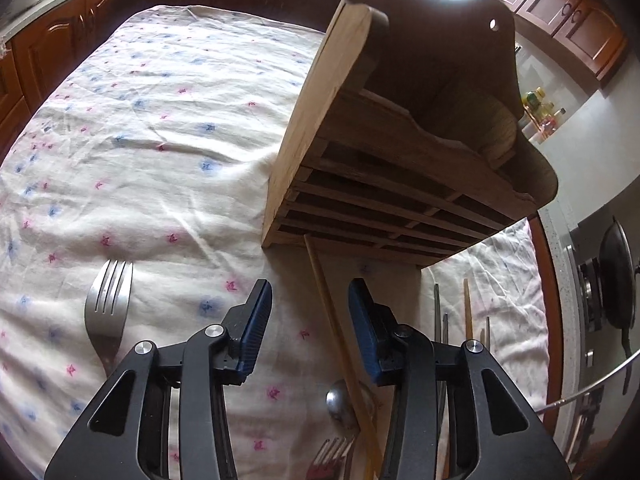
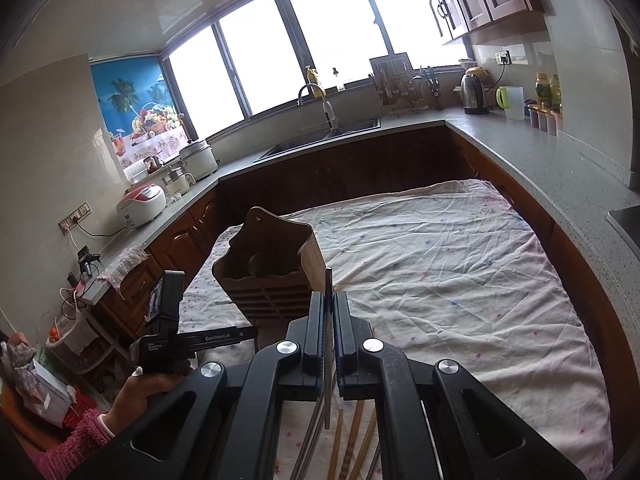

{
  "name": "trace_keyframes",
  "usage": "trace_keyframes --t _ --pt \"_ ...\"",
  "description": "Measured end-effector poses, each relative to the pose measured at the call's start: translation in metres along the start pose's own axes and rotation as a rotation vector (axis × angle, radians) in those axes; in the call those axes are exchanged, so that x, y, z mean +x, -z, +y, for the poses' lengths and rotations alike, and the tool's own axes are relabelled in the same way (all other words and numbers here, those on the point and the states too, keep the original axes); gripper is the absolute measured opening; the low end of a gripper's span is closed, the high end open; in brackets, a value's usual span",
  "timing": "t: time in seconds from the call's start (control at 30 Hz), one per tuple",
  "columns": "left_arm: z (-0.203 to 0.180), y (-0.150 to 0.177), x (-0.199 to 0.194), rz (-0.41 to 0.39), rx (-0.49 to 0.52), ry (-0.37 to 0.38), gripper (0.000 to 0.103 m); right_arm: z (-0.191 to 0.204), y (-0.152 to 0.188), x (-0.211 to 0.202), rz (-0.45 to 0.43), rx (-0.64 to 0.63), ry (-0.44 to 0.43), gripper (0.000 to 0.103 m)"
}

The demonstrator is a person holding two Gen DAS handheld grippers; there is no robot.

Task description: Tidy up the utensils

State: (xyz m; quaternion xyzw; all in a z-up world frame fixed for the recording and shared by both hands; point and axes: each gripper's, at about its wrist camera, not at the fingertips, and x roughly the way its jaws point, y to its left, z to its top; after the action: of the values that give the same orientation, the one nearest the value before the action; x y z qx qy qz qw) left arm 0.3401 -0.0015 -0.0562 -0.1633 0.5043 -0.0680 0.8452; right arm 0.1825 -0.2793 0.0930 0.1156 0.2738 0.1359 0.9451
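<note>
A wooden utensil holder (image 1: 360, 152) with slatted front stands on the cloth-covered table, just ahead of my left gripper (image 1: 310, 296), which is open and empty above the cloth. A wooden chopstick (image 1: 340, 332) lies between its fingers, over a metal spoon (image 1: 340, 404). A metal fork (image 1: 108, 304) lies to the left. More forks (image 1: 332, 456) and chopsticks (image 1: 468, 312) lie near the bottom right. My right gripper (image 2: 329, 304) is shut on a thin metal chopstick (image 2: 328, 356), held upright above the table, next to the holder (image 2: 272, 276). Wooden chopsticks (image 2: 352, 440) lie below it.
The table carries a white floral cloth (image 2: 440, 272). Kitchen counters (image 2: 540, 168) with a sink (image 2: 320, 136), kettle (image 2: 472, 88) and rice cooker (image 2: 142, 204) surround it. A black pan (image 1: 616, 276) sits on the stove at right. The left gripper's body (image 2: 168, 320) shows in the right wrist view.
</note>
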Motion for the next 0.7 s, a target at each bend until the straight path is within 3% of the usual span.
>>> trace_keyframes --t 0.07,0.1,0.13,0.33,0.7 --pt "-0.002 -0.002 0.008 0.006 0.0 -0.001 0.027 -0.003 -0.001 0.001 0.001 0.007 -0.001 0.004" --pt "-0.003 -0.002 0.012 0.013 -0.001 0.002 0.012 -0.005 -0.001 0.001 0.002 0.008 0.0 0.004" --pt "-0.005 -0.002 0.015 0.017 -0.001 0.01 0.009 -0.006 -0.001 0.002 0.003 0.009 0.0 0.004" --pt "-0.01 0.003 -0.002 -0.036 0.029 0.04 0.004 -0.009 -0.002 0.002 0.0 0.013 0.002 0.004" --pt "-0.014 0.026 -0.094 -0.17 0.092 0.125 0.004 0.004 -0.008 -0.008 -0.032 -0.005 -0.018 0.004"
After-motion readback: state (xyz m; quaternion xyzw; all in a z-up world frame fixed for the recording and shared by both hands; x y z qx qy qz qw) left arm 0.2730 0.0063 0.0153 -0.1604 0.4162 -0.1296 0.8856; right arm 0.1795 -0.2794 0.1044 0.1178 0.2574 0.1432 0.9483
